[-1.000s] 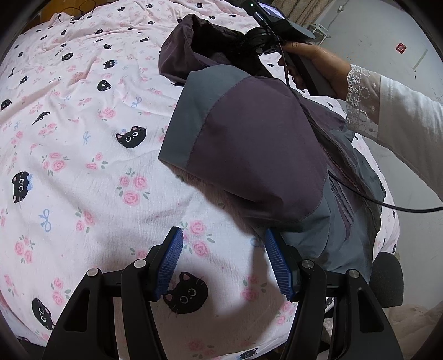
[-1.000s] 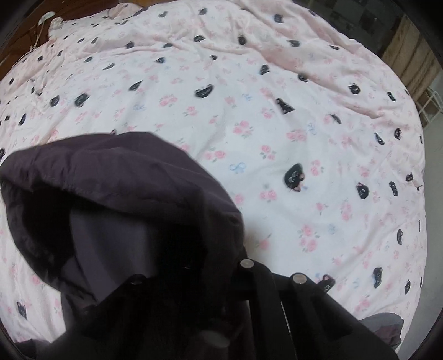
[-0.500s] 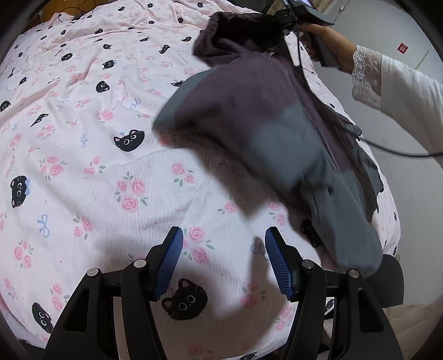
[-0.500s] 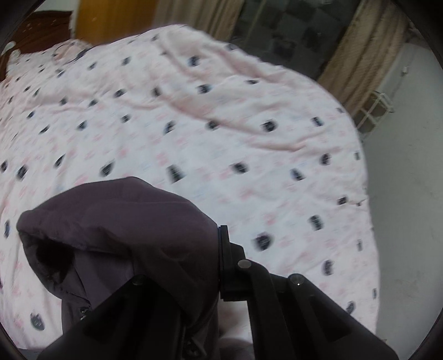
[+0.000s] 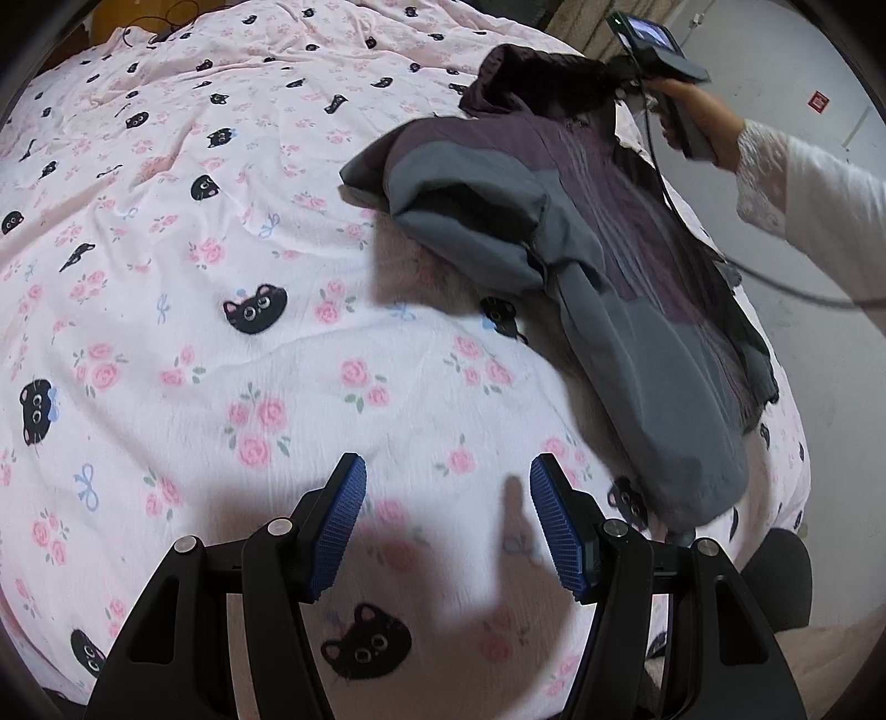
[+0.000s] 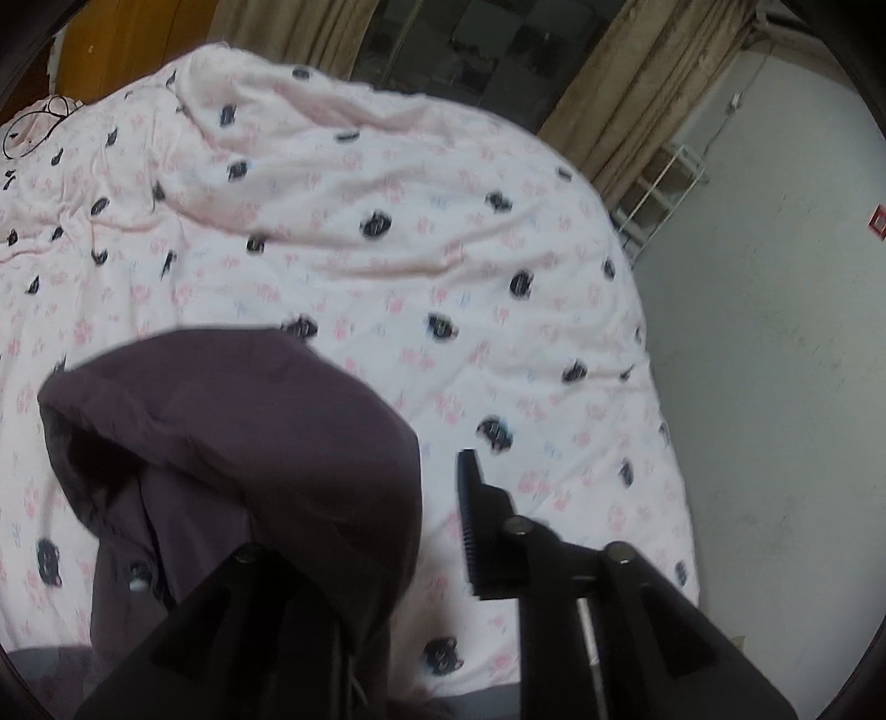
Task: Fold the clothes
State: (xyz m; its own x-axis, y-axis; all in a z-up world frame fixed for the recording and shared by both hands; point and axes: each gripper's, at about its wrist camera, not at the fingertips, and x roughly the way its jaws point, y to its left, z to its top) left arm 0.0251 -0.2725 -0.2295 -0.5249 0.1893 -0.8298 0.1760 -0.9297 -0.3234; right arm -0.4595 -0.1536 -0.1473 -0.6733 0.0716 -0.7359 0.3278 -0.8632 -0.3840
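No readable text, brand or number anywhere. Small red sign (image 5: 818, 101) on the far right wall: marking too small to make out; same sign (image 6: 879, 222) at the right edge of the right wrist view, blurred. Lit screen (image 5: 648, 37) on the far handheld unit: contents illegible.

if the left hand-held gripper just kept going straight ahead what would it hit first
Most likely the pink cat-print bedspread: the left hand-held gripper, open and empty, points at bare fabric. The purple-grey jacket lies off to its right, probably outside that line.
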